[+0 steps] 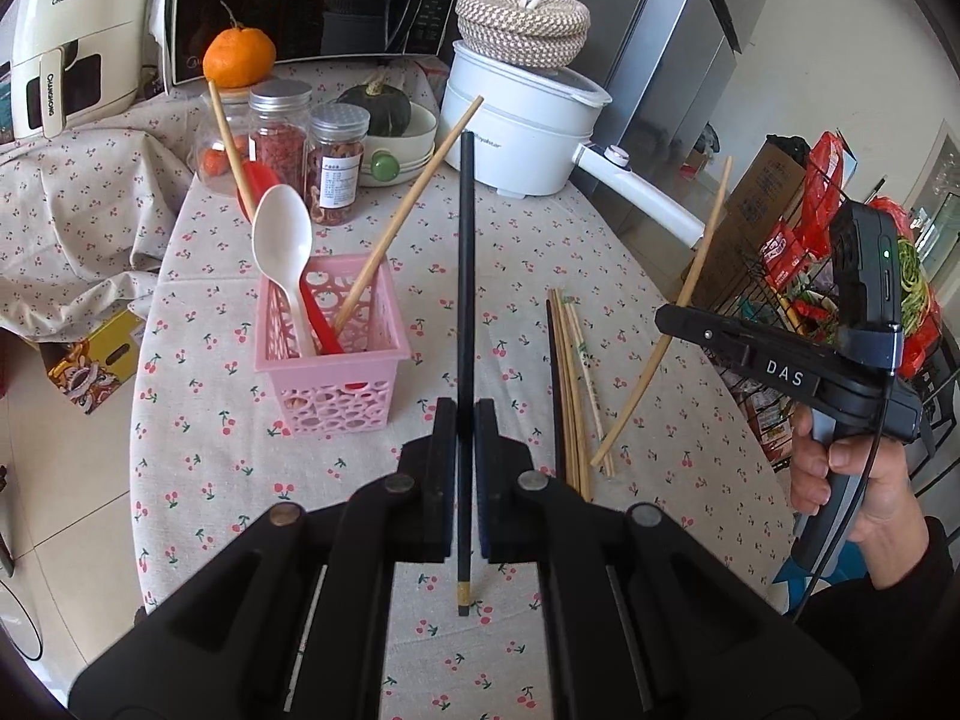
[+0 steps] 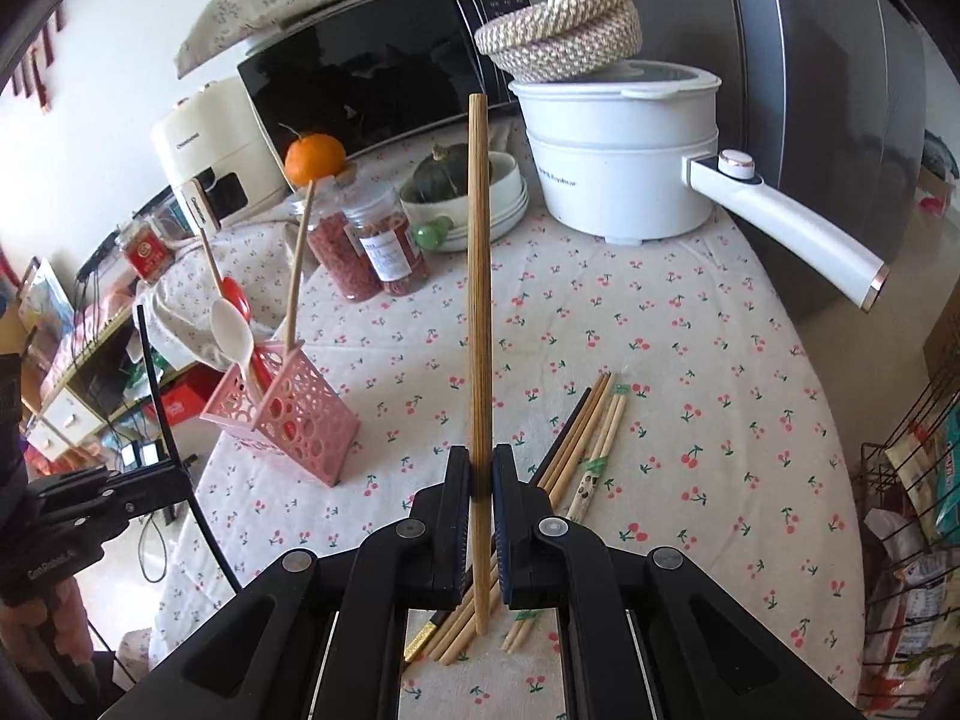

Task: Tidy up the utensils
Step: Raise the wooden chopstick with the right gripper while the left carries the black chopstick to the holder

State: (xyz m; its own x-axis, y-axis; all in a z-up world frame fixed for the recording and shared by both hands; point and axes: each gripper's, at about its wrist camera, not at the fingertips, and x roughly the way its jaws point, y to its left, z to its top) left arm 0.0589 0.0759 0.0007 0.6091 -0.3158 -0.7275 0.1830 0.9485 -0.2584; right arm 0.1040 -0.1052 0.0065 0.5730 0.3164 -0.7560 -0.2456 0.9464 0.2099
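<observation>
On the left of the cherry-print cloth desk (image 1: 660,276) stands the pink perforated plastic basket (image 1: 336,360), upright, already holding a white plastic spoon (image 1: 282,234), a red spoon and two pale wooden chopsticks that lean out of its top.

Just to the basket's right in the left wrist view, the left tool (image 1: 462,420) is clenched on a long black chopstick (image 1: 465,276). The stick runs straight forward between the pads, its far end pointing away over the desk and its gold-banded end hanging below the jaws. The basket lies ahead and to the left of this tool, near, with nothing between them.

Further right, a loose bundle of wooden and black chopsticks (image 1: 573,390) lies flat on the cloth, long axes pointing away from the person.

The right tool (image 2: 480,468) is clamped on a ribbed brown bamboo chopstick (image 2: 479,276), held clear of the bundle. From it the basket (image 2: 288,414) sits well off to the left, tilted in this view by the lens.

The left hand looks nearer the basket, so its stick probably goes in first; the stick would need tipping upright, one end down into the open top.
</observation>
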